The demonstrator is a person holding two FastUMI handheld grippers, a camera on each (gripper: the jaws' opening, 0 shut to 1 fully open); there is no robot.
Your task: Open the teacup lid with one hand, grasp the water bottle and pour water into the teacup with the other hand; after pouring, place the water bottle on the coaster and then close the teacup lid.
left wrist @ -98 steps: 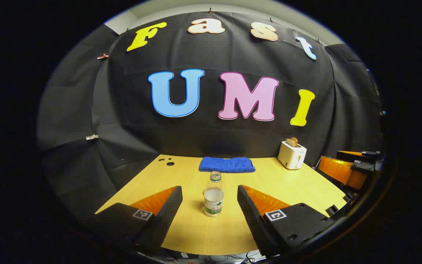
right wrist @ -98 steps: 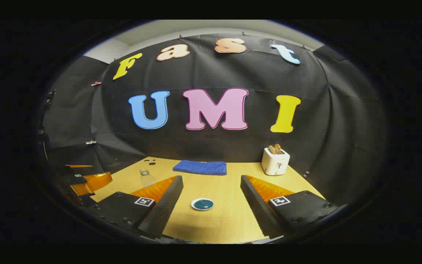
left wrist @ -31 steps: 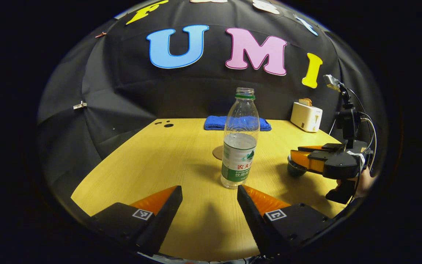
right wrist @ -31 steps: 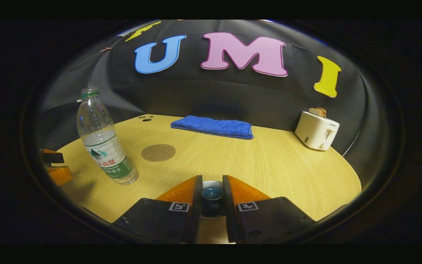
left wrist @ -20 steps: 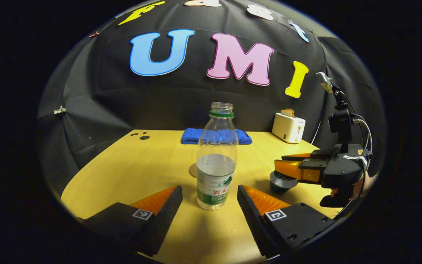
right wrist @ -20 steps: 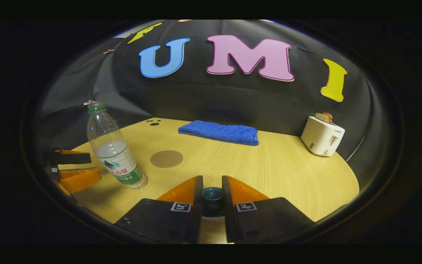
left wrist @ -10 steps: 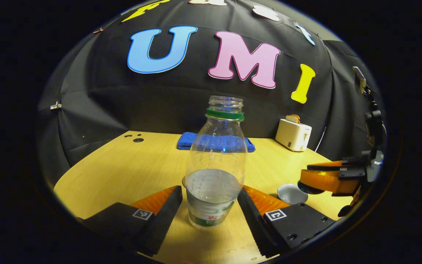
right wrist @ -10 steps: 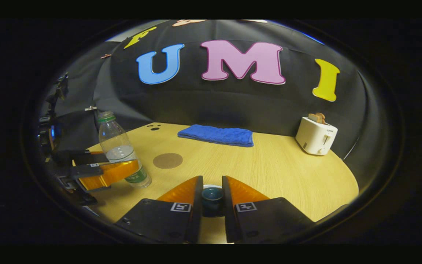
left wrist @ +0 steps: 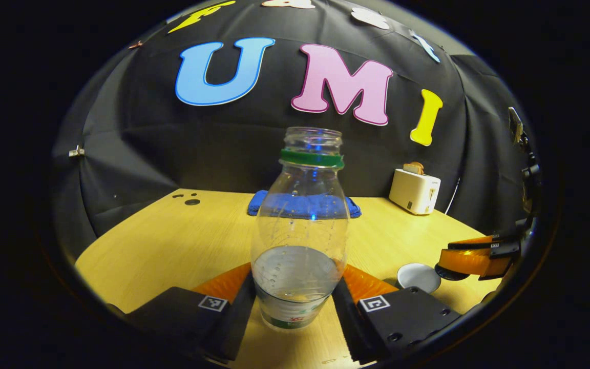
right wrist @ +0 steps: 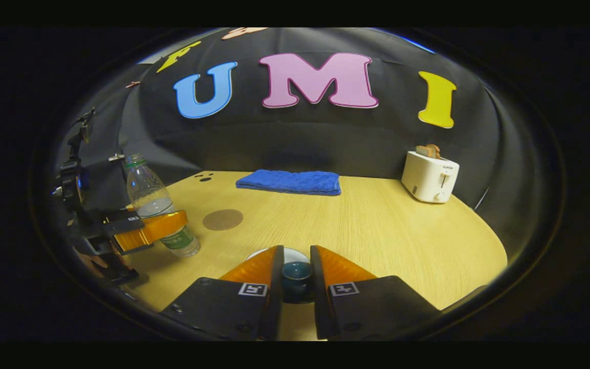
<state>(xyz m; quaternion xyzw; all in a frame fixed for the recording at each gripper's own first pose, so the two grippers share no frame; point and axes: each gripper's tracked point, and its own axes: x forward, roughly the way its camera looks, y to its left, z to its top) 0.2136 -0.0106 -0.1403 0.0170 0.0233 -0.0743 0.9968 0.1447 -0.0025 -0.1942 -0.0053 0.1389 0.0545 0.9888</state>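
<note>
The uncapped water bottle [left wrist: 300, 241] stands upright on the bench [left wrist: 172, 241], clasped low by the left gripper [left wrist: 295, 302]. Right of the bottle, the right gripper [right wrist: 296, 279] pinches the teacup lid [right wrist: 296, 274] above the open teacup [left wrist: 418, 277]. The coaster [right wrist: 223, 219] lies behind the bottle.

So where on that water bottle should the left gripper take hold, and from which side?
Low on the water bottle, around the labelled body, coming in level from the front. It stands upright, uncapped and part full; the left gripper already has a finger on each side there.
</note>
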